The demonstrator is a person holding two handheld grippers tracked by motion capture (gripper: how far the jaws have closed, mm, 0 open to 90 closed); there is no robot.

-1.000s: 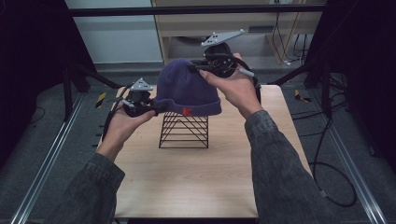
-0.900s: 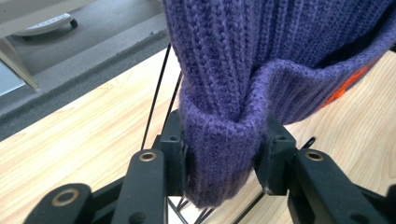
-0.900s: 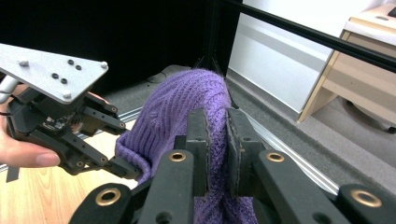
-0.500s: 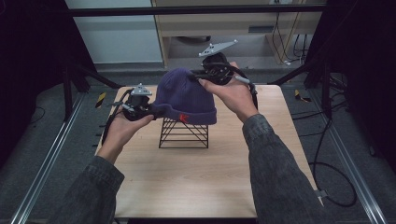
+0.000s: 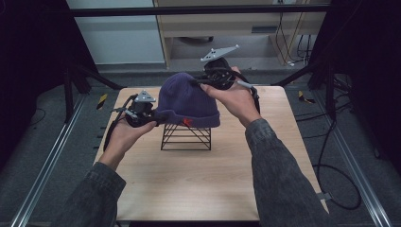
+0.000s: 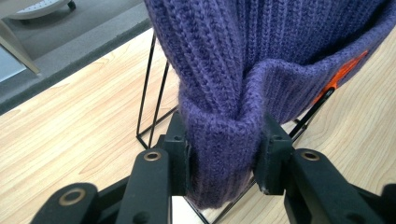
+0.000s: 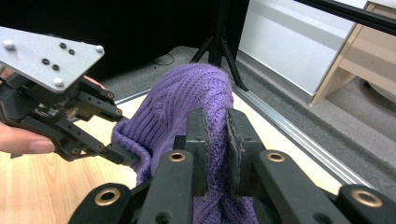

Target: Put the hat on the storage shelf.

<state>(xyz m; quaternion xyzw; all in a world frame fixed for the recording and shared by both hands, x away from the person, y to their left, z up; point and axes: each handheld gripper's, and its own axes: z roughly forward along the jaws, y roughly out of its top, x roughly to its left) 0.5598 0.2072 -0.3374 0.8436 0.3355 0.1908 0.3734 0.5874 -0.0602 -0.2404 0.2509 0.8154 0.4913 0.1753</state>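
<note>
At the left of the high view we see our left hand (image 5: 124,137) carrying the left gripper (image 5: 150,118), which meets the folded brim of a purple knit beanie (image 5: 187,101). In the left gripper view its two black jaws stand a moderate way apart with a thick bunch of that ribbed cuff squeezed between them, so they are closed onto the fabric. The beanie sits over the top of a black wire stand (image 5: 186,137), which rests on the wooden table (image 5: 198,184) toward its far half. The hat's long axis runs roughly left to right across the table, its brim low and toward us, its rounded crown rising up and away toward the far right. On the brim we make out a small orange tag (image 5: 187,122); any writing on it is too small to read. Farther right, our right hand (image 5: 235,99) holds the right gripper (image 5: 201,83) at the crown. In the right gripper view its jaws are nearly together, pinching a thin fold of the purple knit.
</note>
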